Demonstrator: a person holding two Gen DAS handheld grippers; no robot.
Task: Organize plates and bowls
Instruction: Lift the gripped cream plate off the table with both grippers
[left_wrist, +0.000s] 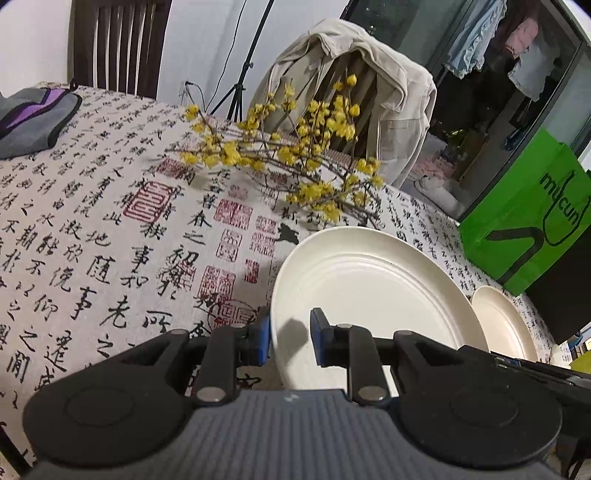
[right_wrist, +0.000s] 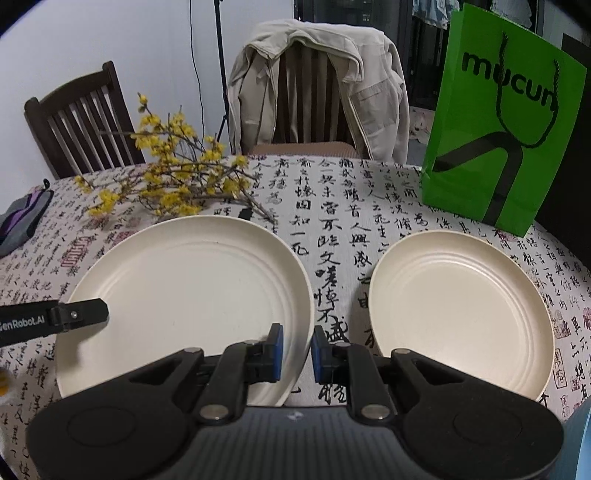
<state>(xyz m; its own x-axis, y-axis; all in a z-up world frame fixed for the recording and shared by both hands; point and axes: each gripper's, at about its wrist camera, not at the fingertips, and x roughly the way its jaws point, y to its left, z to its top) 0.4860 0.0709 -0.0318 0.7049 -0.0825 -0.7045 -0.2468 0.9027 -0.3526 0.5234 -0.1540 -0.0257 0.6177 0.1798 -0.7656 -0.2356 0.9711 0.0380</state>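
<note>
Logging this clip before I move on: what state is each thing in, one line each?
Large plate: empty, right way up, rim gripped on both sides.
Small plate: empty, right way up, flat on the tablecloth, untouched.
Left gripper: jaws shut on the large plate's left rim.
Right gripper: jaws shut on its right rim.
Flower branch: lying on the cloth.
Green paper bag: standing upright.
Jacket: draped over a chair back.

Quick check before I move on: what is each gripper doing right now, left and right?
Left gripper: closed on the left rim of the large plate.
Right gripper: closed on the same plate's right rim.
</note>
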